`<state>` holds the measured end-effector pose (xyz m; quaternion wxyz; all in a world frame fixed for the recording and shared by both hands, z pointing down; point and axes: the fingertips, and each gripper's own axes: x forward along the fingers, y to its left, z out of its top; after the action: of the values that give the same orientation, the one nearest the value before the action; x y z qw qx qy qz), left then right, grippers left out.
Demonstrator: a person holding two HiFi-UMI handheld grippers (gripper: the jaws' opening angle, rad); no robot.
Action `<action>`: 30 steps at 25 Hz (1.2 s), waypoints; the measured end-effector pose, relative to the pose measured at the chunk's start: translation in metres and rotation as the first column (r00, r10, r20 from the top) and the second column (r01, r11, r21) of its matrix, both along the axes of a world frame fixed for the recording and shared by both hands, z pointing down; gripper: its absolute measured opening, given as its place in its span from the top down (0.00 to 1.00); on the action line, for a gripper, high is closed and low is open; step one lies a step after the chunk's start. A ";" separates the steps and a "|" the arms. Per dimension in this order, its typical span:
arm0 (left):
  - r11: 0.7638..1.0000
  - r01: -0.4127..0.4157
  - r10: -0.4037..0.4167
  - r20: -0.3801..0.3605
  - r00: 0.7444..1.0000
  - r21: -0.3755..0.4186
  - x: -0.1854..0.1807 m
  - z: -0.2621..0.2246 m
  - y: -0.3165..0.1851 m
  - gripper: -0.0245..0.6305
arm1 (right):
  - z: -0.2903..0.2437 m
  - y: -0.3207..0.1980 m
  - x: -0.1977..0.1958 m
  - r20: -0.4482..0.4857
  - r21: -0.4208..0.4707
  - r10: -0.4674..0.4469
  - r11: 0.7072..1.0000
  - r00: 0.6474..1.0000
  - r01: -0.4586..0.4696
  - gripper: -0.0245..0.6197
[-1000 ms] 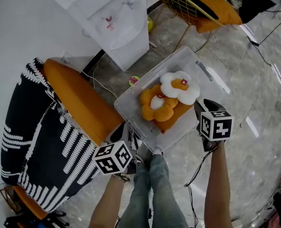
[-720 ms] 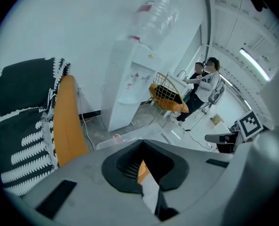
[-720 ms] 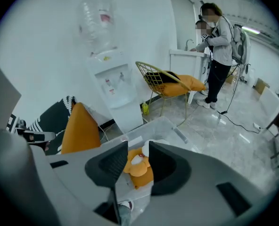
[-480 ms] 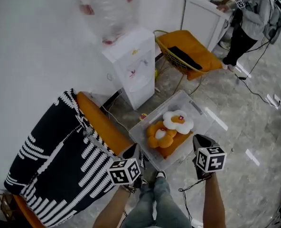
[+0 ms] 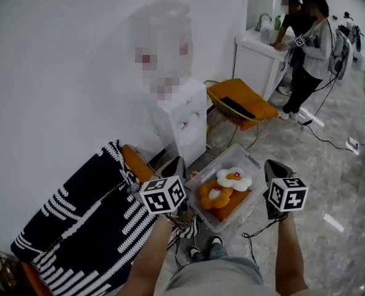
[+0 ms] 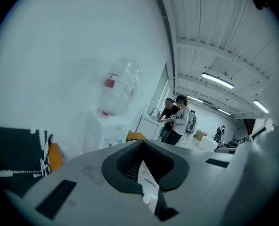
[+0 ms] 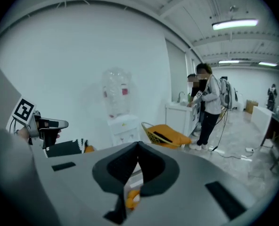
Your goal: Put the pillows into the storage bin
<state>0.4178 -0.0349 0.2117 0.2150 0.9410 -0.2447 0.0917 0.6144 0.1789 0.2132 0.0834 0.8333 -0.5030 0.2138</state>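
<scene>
Head view: the bin (image 5: 260, 168), pillows (image 5: 233, 179) inside, lies farther off than a second ago, left claw (image 5: 175, 163) and right claw (image 5: 270, 164) raised clear; left gripper view: closed, empty; right gripper view: likewise, so packing looks finished.

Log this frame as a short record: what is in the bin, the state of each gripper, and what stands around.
storage bin: clear, open, on the floor
in bin: white flower pillow; orange flower pillow
left gripper: jaws together, empty, held up at the bin's left
right gripper: jaws together, empty, held up at the bin's right
nearby: striped throw over an orange seat; water dispenser; orange chair; two people at a counter
</scene>
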 end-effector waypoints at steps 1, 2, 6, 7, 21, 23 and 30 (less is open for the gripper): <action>0.999 0.003 -0.002 -0.009 1.000 0.043 -0.001 -0.016 -0.003 0.95 | -0.015 0.007 0.004 -0.033 0.031 0.023 0.999 0.999 -0.022 0.96; 0.997 0.007 -0.006 -0.015 1.000 0.083 -0.003 -0.030 -0.006 0.95 | -0.029 0.014 0.008 -0.062 0.064 0.051 0.997 0.997 -0.047 0.96; 0.983 0.022 -0.016 -0.032 0.999 0.180 -0.012 -0.066 -0.009 0.95 | -0.061 0.047 0.022 -0.126 0.148 0.166 0.978 0.978 -0.147 0.96; 0.981 0.022 -0.016 -0.035 0.999 0.190 -0.013 -0.070 -0.008 0.95 | -0.064 0.054 0.024 -0.134 0.159 0.188 0.973 0.973 -0.166 0.96; 0.980 0.031 -0.023 -0.044 0.999 0.194 -0.019 -0.073 0.008 0.95 | -0.051 0.087 0.021 -0.117 0.164 0.266 0.955 0.957 -0.246 0.96; 0.982 0.032 -0.024 -0.047 0.999 0.187 -0.018 -0.072 0.009 0.95 | -0.052 0.087 0.021 -0.114 0.165 0.269 0.954 0.956 -0.249 0.96; 0.985 0.037 -0.029 -0.052 0.998 0.167 -0.012 -0.067 0.009 0.95 | -0.052 0.082 0.020 -0.127 0.155 0.256 0.959 0.958 -0.236 0.96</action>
<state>0.4054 -0.0256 0.1445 0.1425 0.9536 -0.2616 0.0438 0.6348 0.2607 0.1609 0.0348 0.9067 -0.4013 0.1255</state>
